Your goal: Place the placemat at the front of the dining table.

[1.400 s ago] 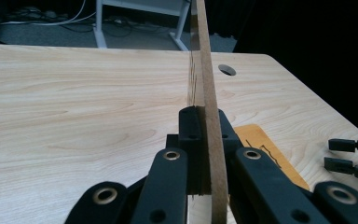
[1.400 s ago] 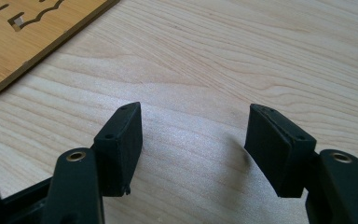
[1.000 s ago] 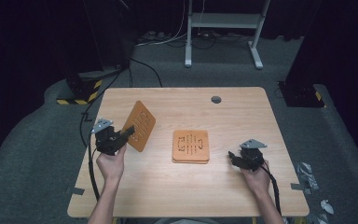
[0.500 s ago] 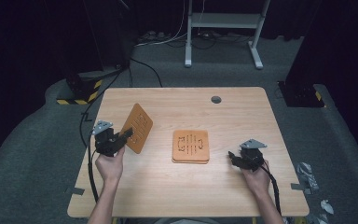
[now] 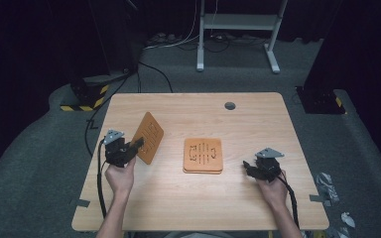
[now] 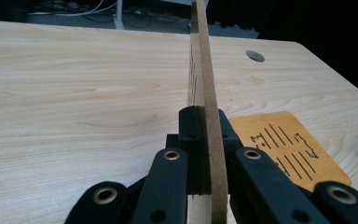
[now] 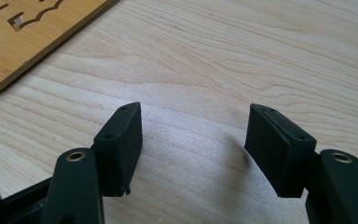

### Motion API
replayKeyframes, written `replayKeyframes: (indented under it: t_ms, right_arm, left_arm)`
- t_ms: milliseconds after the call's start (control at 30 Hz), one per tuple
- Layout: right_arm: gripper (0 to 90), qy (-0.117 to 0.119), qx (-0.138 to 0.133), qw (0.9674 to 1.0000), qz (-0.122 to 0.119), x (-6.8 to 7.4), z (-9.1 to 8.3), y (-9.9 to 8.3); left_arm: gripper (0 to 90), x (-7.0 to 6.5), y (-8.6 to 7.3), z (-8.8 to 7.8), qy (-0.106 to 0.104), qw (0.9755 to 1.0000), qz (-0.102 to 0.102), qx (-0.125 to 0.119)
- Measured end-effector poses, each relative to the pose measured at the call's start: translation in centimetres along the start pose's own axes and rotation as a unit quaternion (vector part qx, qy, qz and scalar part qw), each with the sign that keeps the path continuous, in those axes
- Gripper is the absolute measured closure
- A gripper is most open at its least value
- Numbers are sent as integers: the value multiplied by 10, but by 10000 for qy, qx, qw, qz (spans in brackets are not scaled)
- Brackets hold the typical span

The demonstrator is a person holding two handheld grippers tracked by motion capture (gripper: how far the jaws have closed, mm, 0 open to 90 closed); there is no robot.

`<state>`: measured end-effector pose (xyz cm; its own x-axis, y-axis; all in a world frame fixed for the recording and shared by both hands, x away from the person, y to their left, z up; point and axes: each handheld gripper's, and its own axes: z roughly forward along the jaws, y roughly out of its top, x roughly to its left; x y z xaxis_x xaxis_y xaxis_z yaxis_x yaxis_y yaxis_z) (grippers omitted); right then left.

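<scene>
Left gripper (image 5: 138, 145) clamped on one thin cutout board (image 5: 148, 137), held on edge near the table's (image 5: 278, 124) left edge, probably for stacking onto the centre stack (image 5: 203, 155); right gripper (image 5: 248, 166) gapes empty beside it.

Thin slotted wooden board (image 5: 149, 137), tilted upright

Matt wooden board (image 5: 148, 137), pale wood-grain table (image 5: 258, 124)

Light wood worktop (image 5: 188, 208) w/ round grey cable hole (image 5: 229, 105) near far edge. Behind: white metal frame (image 5: 238, 22), yellow/black striped base (image 5: 82, 99), cables on grey floor (image 5: 34, 163).
</scene>
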<state>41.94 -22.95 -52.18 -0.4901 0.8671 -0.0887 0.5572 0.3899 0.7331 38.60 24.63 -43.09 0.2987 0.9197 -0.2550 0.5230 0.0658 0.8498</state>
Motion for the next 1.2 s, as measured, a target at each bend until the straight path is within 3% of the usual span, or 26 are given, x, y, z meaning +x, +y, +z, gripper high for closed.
replayKeyframes:
  t_ms: [400,1200]
  right_arm:
    - [364,-1,-3,10000,-9,0,0,0]
    - [364,-15,-9,10000,-23,0,0,0]
  left_arm:
    - [860,1,-2,5,56,10000,-9,-24]
    - [860,6,-4,40,244,9996,-6,139]
